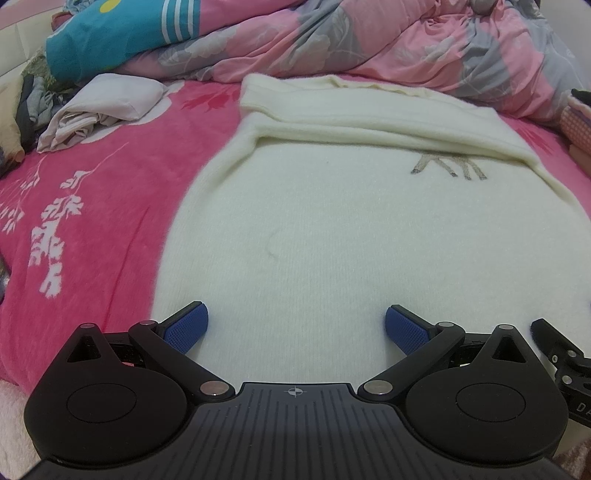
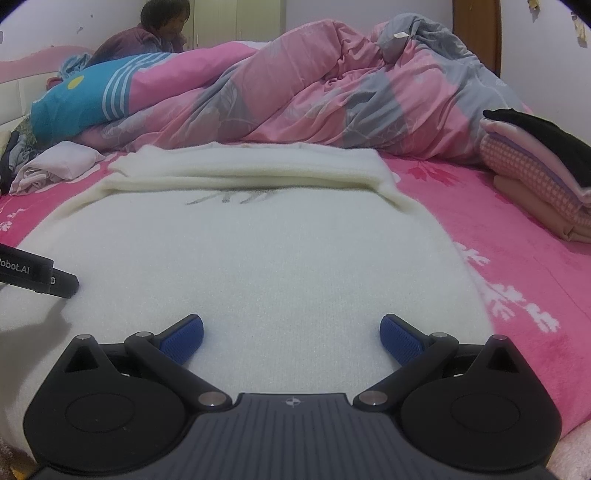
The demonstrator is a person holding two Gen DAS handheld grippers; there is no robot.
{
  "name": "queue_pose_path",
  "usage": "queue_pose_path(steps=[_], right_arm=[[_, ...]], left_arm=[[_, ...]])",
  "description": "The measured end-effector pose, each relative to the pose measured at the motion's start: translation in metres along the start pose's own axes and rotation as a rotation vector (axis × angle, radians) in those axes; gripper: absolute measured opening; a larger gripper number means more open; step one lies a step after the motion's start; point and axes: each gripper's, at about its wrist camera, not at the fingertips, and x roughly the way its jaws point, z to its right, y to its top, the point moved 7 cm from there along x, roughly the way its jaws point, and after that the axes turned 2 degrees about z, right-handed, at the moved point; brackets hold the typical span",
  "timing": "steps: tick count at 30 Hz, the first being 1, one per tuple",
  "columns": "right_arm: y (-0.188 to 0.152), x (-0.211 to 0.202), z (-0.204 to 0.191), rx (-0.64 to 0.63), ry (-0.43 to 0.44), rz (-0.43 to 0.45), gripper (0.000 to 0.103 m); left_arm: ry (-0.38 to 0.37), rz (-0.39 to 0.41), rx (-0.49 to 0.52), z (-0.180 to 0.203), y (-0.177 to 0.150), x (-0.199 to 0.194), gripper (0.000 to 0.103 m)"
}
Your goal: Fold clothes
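A cream knitted sweater lies flat on the pink bed, its sleeves folded across the far part over a small grey-brown embroidered figure. My left gripper hovers open over the sweater's near hem, towards its left side, blue pads wide apart with nothing between them. My right gripper is open too, over the near hem towards the right side. A black piece of the right gripper shows at the right edge of the left wrist view, and part of the left gripper shows at the left edge of the right wrist view.
A pink floral blanket covers the bed. A bunched pink-and-grey quilt lies behind the sweater. Crumpled pale cloth sits far left; a stack of folded clothes stands at the right. A person sits beyond the bed.
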Motion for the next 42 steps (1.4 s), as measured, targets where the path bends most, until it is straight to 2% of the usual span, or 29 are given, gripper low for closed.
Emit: queue_pose_path(steps=[26, 36, 42], right_arm=[[0.0033, 0.0005, -0.0023, 0.005, -0.019, -0.042, 0.103], [0.0008, -0.001, -0.0011, 0.002, -0.021, -0.019, 0.103], [0.0028, 0.0002, 0.0001, 0.005, -0.017, -0.034, 0.103]], left_arm=[[0.009, 0.0, -0.016, -0.0009, -0.0021, -0.0023, 0.103], [0.004, 0.006, -0.012, -0.0021, -0.0036, -0.0029, 0.103], [-0.007, 0.012, -0.021, -0.0029, -0.0043, -0.003, 0.103]])
